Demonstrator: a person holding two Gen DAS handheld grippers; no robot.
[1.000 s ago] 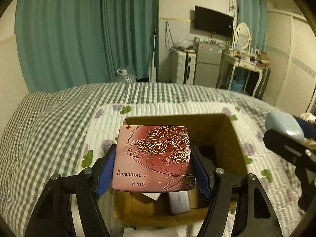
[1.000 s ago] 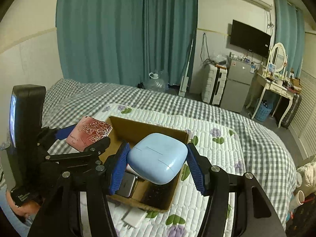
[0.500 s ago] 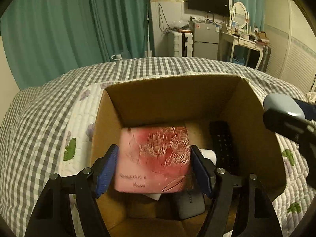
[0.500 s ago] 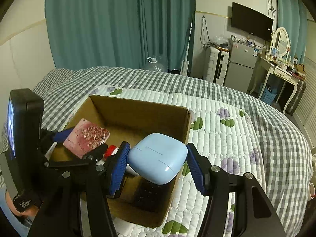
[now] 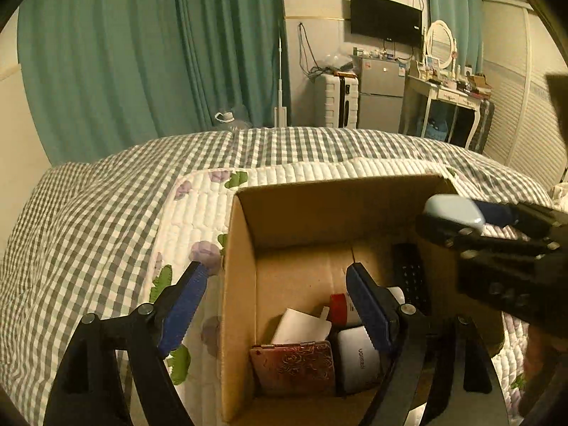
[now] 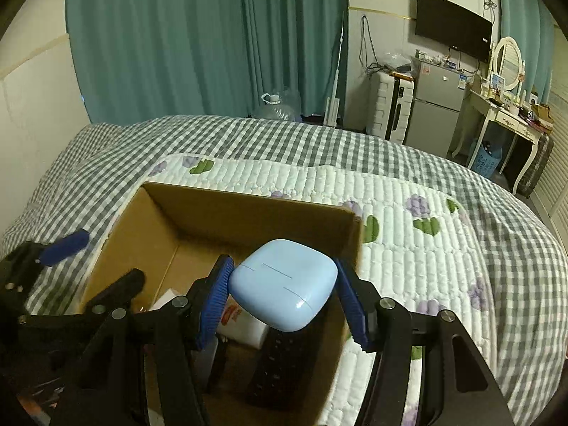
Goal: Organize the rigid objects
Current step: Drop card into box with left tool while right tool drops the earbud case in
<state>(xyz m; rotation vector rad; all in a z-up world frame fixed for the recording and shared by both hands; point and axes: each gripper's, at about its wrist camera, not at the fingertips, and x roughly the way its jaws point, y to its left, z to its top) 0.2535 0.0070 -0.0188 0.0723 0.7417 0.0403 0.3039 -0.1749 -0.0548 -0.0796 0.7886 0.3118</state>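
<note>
An open cardboard box [image 5: 319, 209] sits on the bed and also shows in the right wrist view [image 6: 248, 209]. The pink rose-patterned case [image 5: 294, 365] lies on the box floor at the near left, beside a white UGREEN charger [image 5: 358, 358], a red-and-white item [image 5: 339, 307], a white card [image 5: 300, 326] and a black remote [image 5: 408, 273]. My left gripper [image 5: 280, 305] is open and empty, straddling the box's left wall. My right gripper [image 6: 284, 293] is shut on a light blue earbud case [image 6: 284, 284], held over the box's right side above the remote [image 6: 280, 365].
The box rests on a white quilted mat with flower prints [image 6: 408, 213] over a grey checked bedspread [image 5: 88, 220]. Teal curtains [image 5: 142, 53], a small fridge [image 5: 380, 96], a suitcase [image 5: 335, 99] and a dressing table [image 5: 451, 103] stand beyond the bed.
My left gripper opened and let go of the pink rose case, which now lies in the box; the gripper has drawn back and left. My right gripper moved lower over the box with the blue case.
</note>
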